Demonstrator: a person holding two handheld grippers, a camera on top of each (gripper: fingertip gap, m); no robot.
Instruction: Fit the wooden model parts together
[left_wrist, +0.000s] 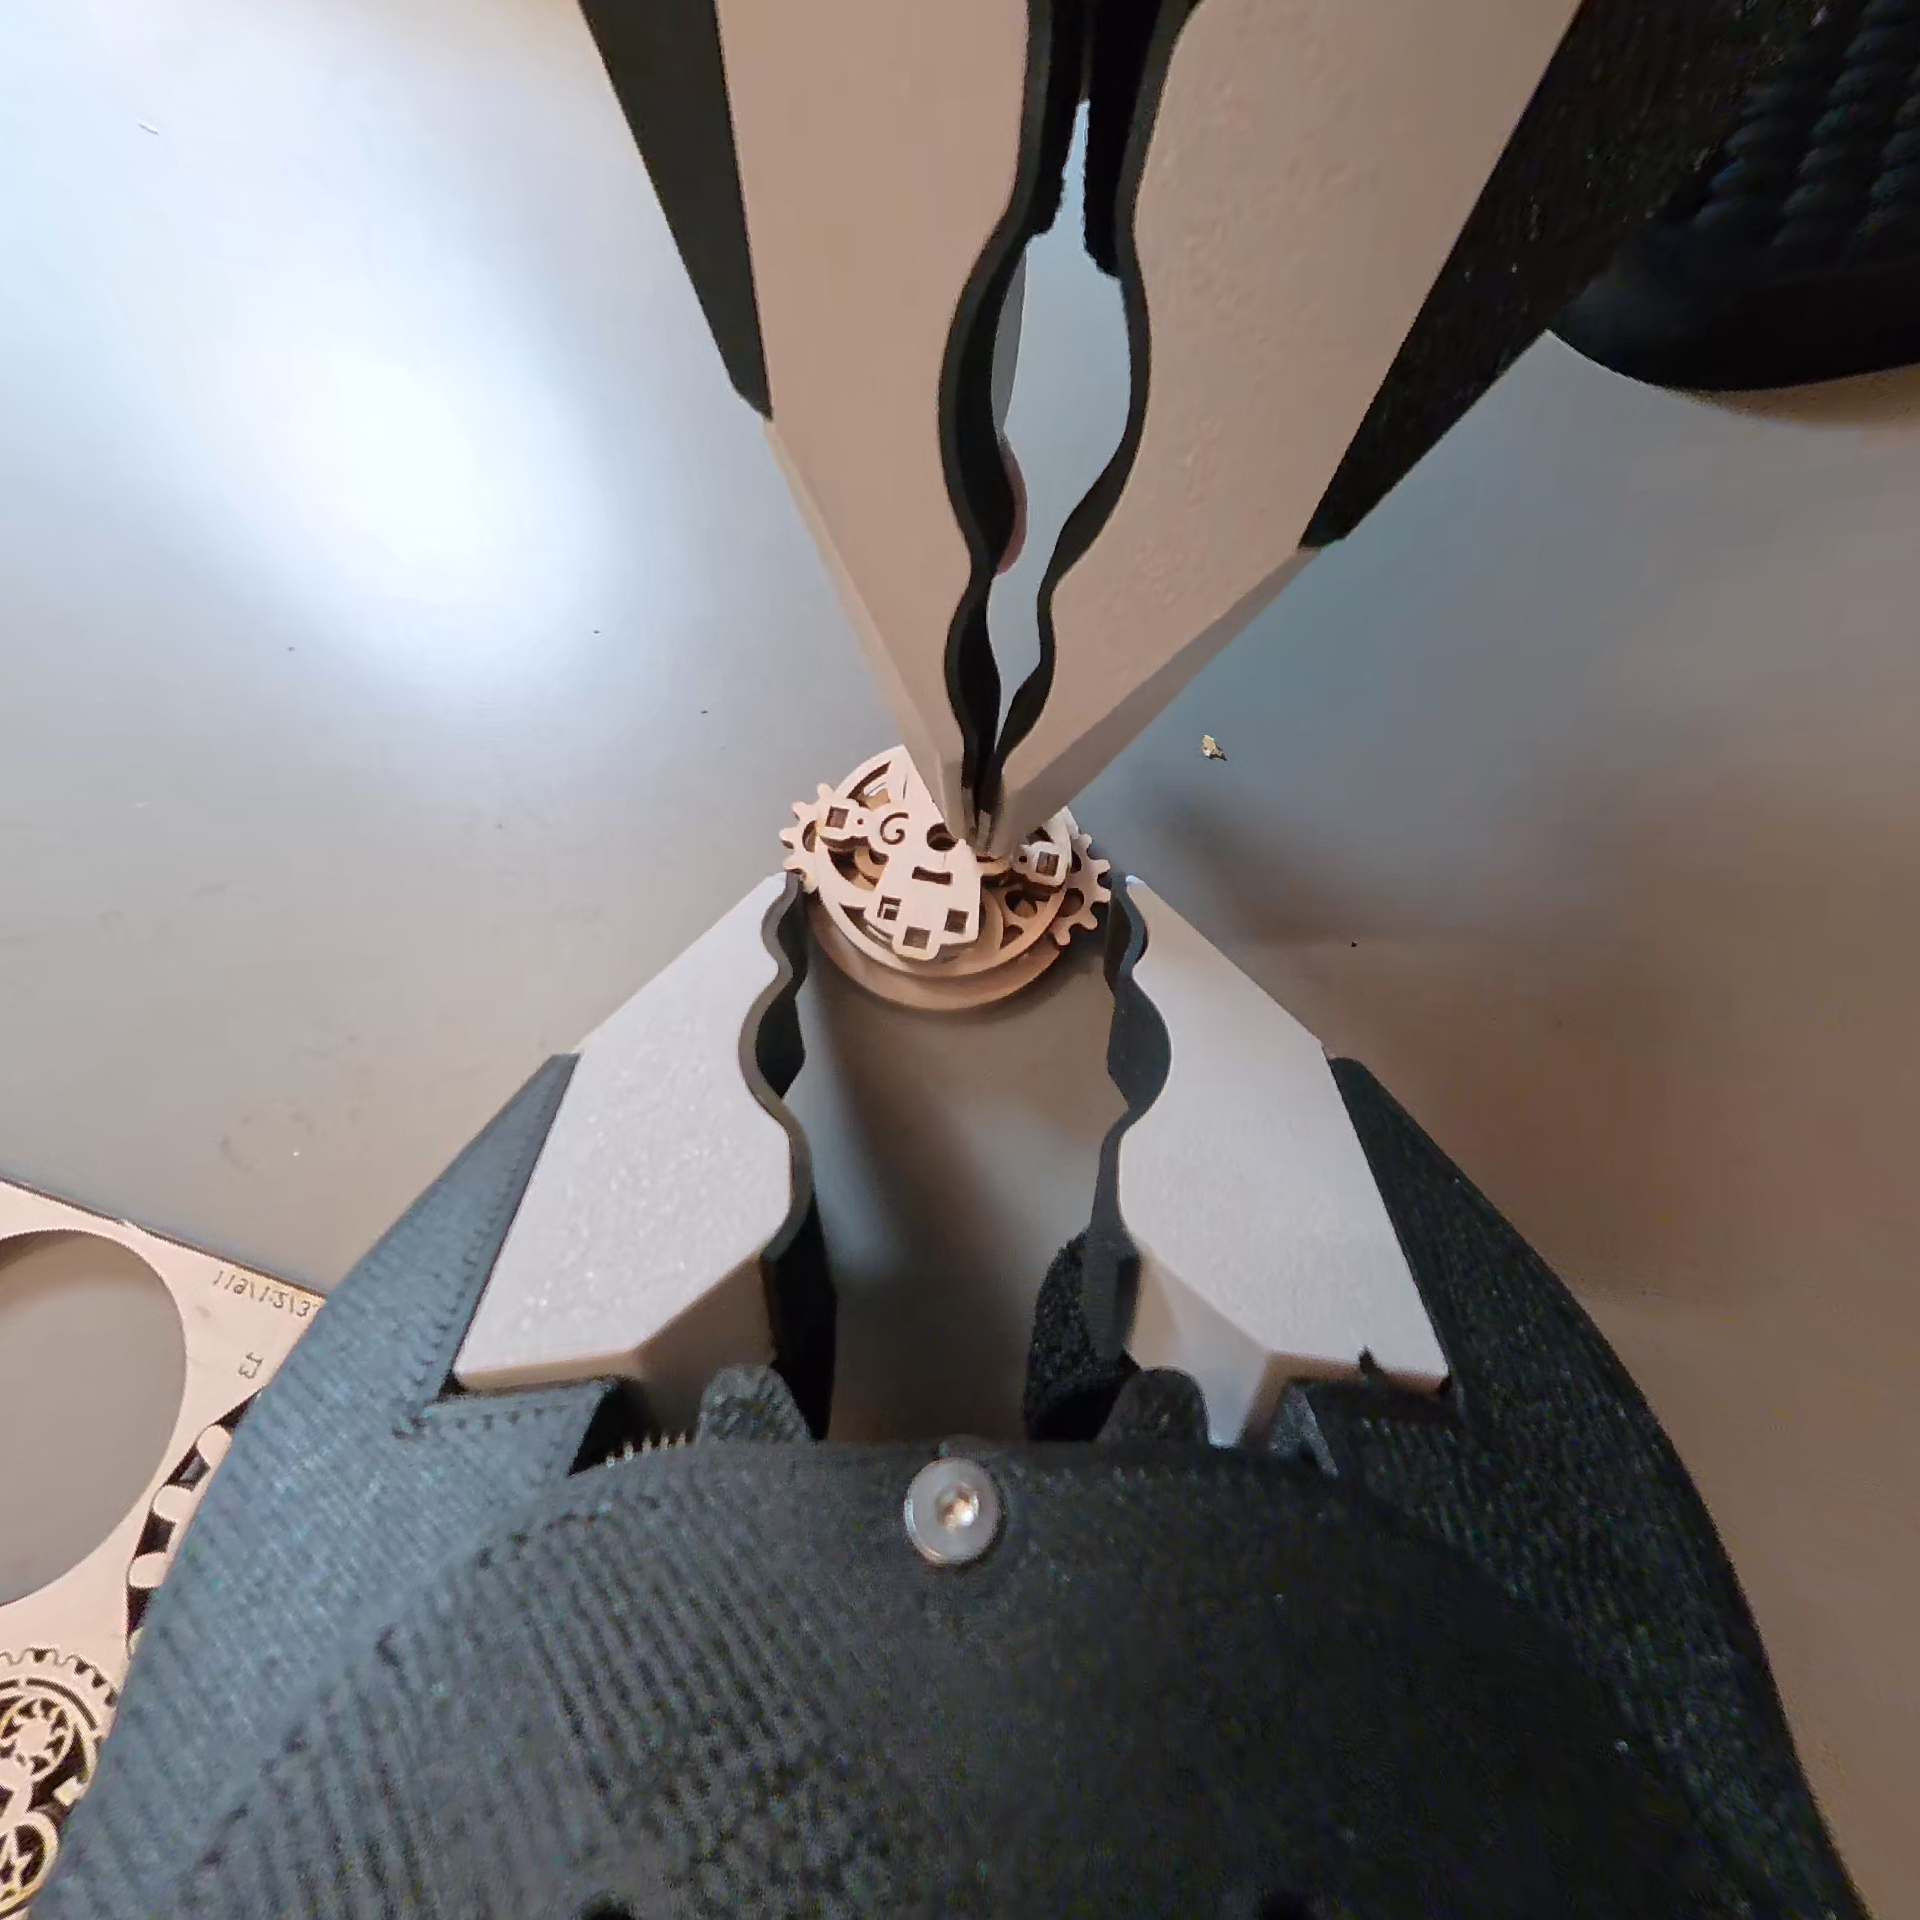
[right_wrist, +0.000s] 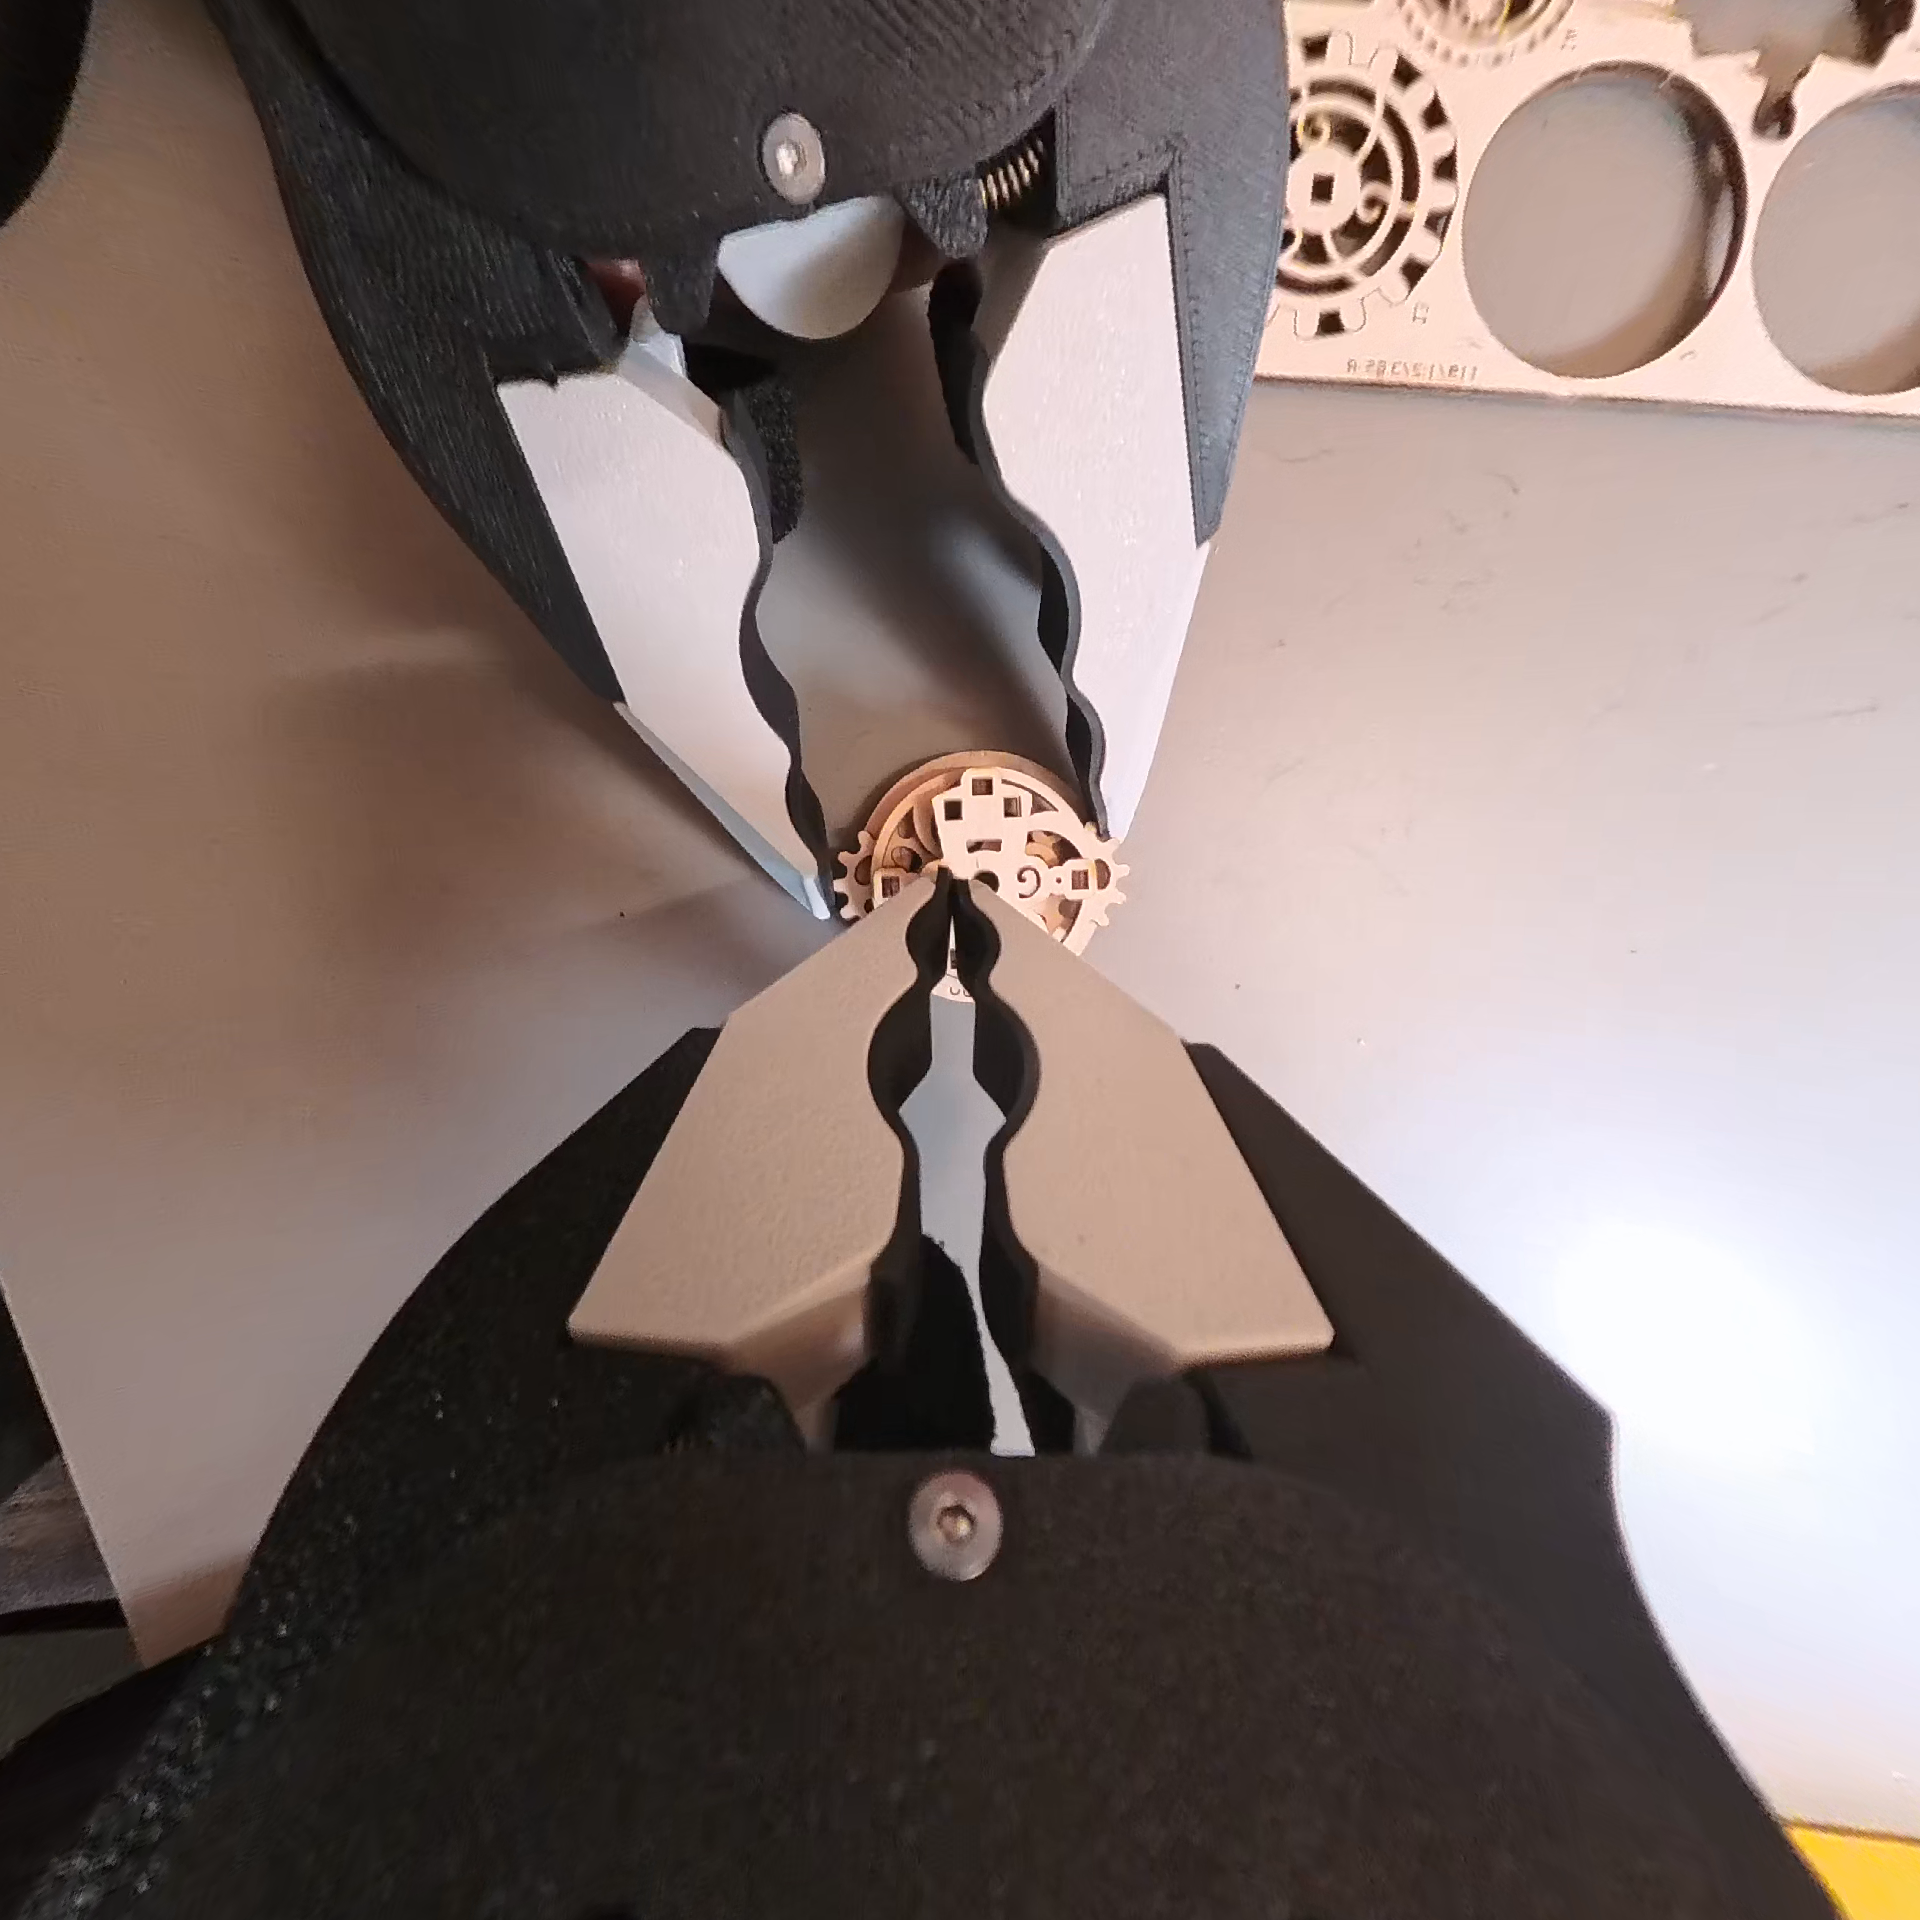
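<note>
A small round wooden gear assembly (left_wrist: 935, 904) with toothed wheels and a flat cut-out plate on top sits between the tips of my left gripper (left_wrist: 951, 909). The left gripper is shut on its sides just above the grey table (left_wrist: 364, 520). My right gripper (right_wrist: 951, 899) is shut, and its tips press on the middle of the assembly (right_wrist: 987, 831). I cannot tell whether a small part is pinched between them. In the left wrist view the right gripper (left_wrist: 982, 821) comes down from the top. In the right wrist view the left gripper (right_wrist: 966, 842) reaches in from above.
A laser-cut wooden parts sheet (right_wrist: 1558, 353) with round holes and an uncut gear lies at the back right; its corner also shows in the left wrist view (left_wrist: 125, 1351). A small wood crumb (left_wrist: 1210, 746) lies on the table. A yellow strip (right_wrist: 1829, 1870) marks the near corner. The tips of both grippers are at nearly the same place. Between my left fingertips and the small wood crumb (left_wrist: 1210, 746) there is roughly 4 cm.
</note>
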